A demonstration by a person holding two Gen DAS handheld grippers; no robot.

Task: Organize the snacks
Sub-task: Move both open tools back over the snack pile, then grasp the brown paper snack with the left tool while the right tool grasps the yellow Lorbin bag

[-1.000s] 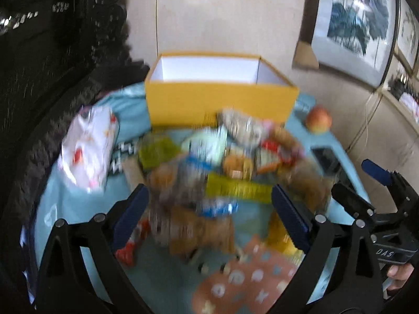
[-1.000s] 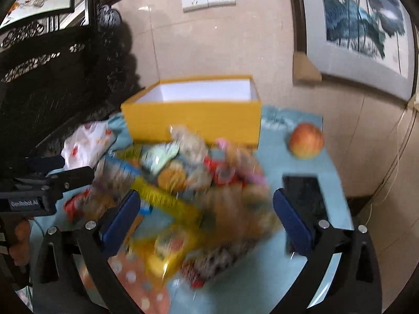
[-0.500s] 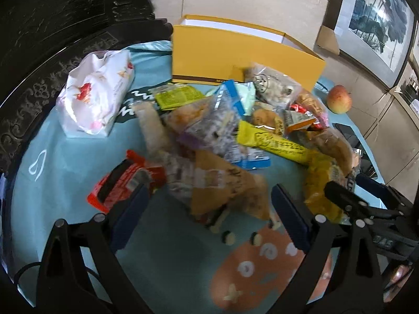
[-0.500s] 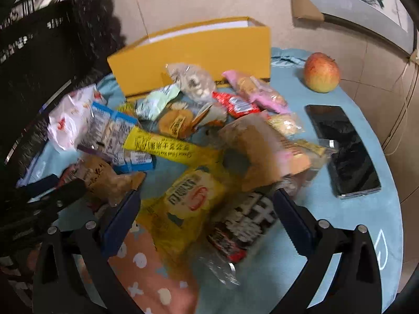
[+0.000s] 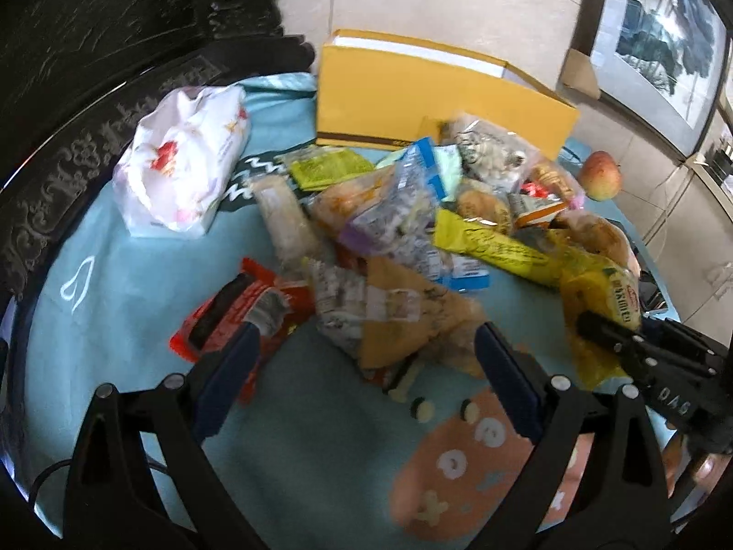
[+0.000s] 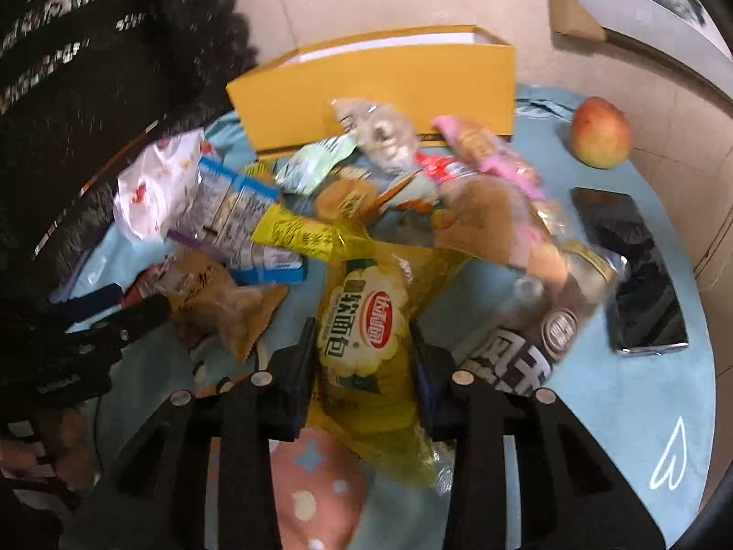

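A pile of wrapped snacks (image 5: 412,229) lies on a blue cloth in front of an open yellow box (image 5: 426,96). My left gripper (image 5: 362,362) is open and empty, just short of a brown snack pack (image 5: 403,316) and a red pack (image 5: 238,307). My right gripper (image 6: 364,343) has closed on a yellow bread pack (image 6: 366,321); the pack also shows in the left wrist view (image 5: 604,293). The box also shows in the right wrist view (image 6: 380,87).
A white plastic bag (image 5: 183,165) lies at the left. An apple (image 6: 600,133) and a black phone (image 6: 637,270) lie at the right. Dark carved furniture (image 5: 91,46) stands behind left. A pink spotted patch (image 5: 481,458) marks the cloth's near edge.
Both grippers have dropped toward the pile. The right gripper's fingers have closed from wide open onto the yellow bread pack. The left gripper has stayed open.
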